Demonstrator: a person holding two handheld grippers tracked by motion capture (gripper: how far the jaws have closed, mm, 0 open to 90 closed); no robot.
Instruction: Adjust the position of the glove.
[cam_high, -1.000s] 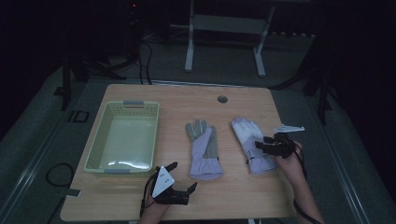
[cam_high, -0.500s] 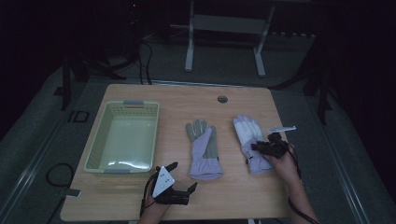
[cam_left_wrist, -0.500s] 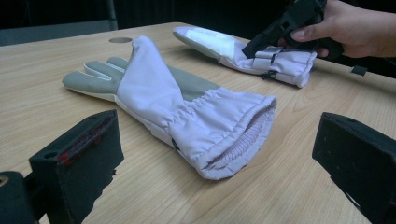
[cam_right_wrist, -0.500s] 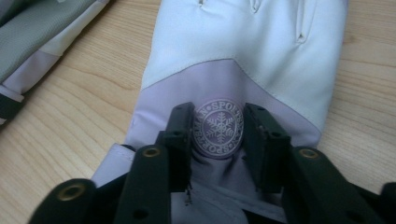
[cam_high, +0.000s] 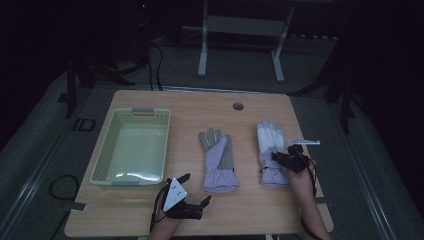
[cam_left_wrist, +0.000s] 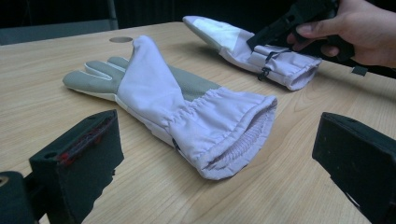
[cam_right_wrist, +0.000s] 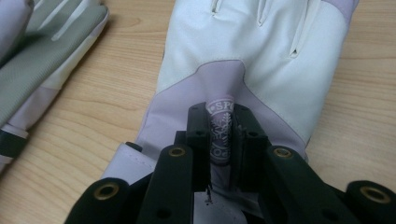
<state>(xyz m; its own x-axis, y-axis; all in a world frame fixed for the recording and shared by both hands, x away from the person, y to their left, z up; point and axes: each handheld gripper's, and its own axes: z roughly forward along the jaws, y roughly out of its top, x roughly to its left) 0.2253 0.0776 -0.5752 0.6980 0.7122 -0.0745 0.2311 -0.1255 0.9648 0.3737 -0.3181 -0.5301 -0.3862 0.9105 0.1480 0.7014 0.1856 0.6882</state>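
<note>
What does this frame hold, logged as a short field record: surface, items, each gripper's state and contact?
surface: wooden table
container: pale green basket, at the table's left
middle item: lilac glove with grey palm, lying flat, untouched
right item: white and lilac glove, flat on the table
right gripper: jaws have just been closing, now pinching a fold of the white and lilac glove's back
left gripper: jaws open, holding nothing, near the front edge, facing the middle glove's cuff

Pale lilac and white right glove (cam_right_wrist: 252, 60) with round printed emblem, lilac left glove (cam_left_wrist: 187, 112) with grey-green palm, pale green lattice-walled basket (cam_high: 131, 149), light wood-grain table (cam_high: 250, 107), black grippers (cam_high: 287, 159)
</note>
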